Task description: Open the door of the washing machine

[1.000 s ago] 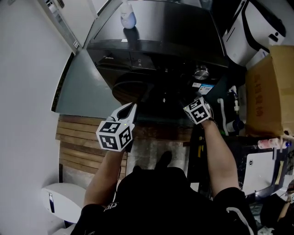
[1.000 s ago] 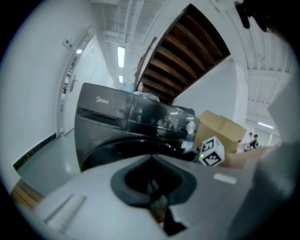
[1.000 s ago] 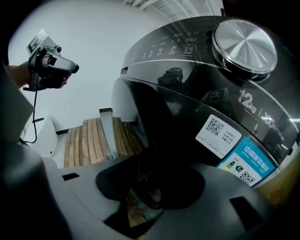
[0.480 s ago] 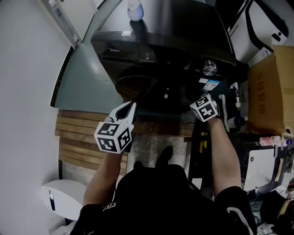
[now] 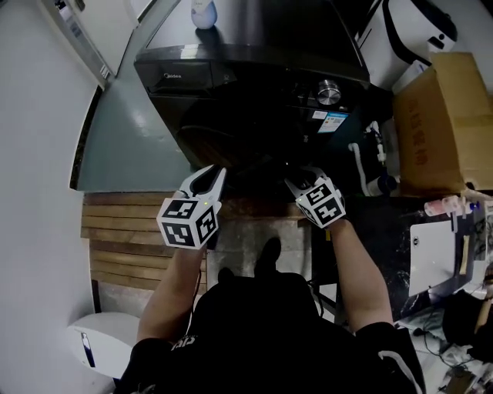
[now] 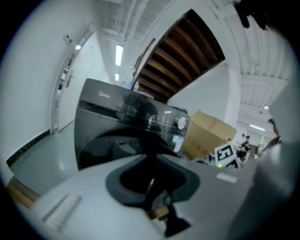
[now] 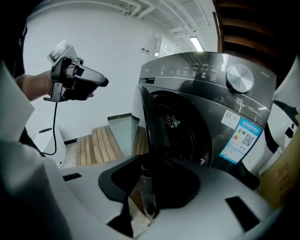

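Dark-grey front-loading washing machine (image 5: 254, 69), standing at the top of the head view beside a white wall, with a pale bottle (image 5: 203, 13) on its lid. Front panel: round metal dial (image 7: 240, 78) at the upper right, blue-and-white label (image 7: 244, 140) beneath it. Door (image 7: 148, 136): ajar, swung out from the machine's front. The right gripper view shows it edge-on, with the perforated drum (image 7: 176, 123) visible behind it. Right gripper (image 5: 293, 181): at the machine's front, right of centre, pointing down at a slant. Its jaws have just been closing, and the door's free edge runs down between them and is held there. Left gripper (image 5: 217, 172): before the lower left of the machine's front, apart from it. Its jaws have just been opening and stand a narrow slit apart, with nothing between them. Surroundings: wooden slats (image 5: 131, 238) on the floor below and left of the machine; a cardboard box (image 5: 431, 123) to its right; a white appliance with a black band (image 5: 408, 35) beyond the box. Person: two forearms reach forward from the bottom of the head view, one to each gripper.
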Motion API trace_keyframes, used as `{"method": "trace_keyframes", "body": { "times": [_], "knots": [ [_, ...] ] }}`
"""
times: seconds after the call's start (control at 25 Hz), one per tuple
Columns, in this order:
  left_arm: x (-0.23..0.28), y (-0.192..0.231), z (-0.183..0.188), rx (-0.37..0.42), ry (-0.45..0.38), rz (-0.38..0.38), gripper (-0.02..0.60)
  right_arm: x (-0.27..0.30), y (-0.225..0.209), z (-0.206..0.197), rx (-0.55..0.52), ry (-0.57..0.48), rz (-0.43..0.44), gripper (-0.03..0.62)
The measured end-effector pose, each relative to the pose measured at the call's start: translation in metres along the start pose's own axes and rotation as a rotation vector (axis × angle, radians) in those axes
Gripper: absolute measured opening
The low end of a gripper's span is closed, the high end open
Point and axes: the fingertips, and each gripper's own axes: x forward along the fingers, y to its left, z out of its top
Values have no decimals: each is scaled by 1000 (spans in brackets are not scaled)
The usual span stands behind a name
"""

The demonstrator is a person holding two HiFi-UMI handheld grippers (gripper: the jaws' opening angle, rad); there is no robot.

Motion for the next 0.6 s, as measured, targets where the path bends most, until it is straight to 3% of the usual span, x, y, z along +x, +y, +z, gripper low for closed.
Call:
{"method": "trace_keyframes", "body": {
  "times": [0.2,0.6],
  "knots": [
    [-14,-18,-15,18,24,-42,130,-12,33,-1,29,-4,-9,98],
    [-56,-34,-41,32,51,-91,173,-29,112,6,79,-27,41,78]
  ]
}}
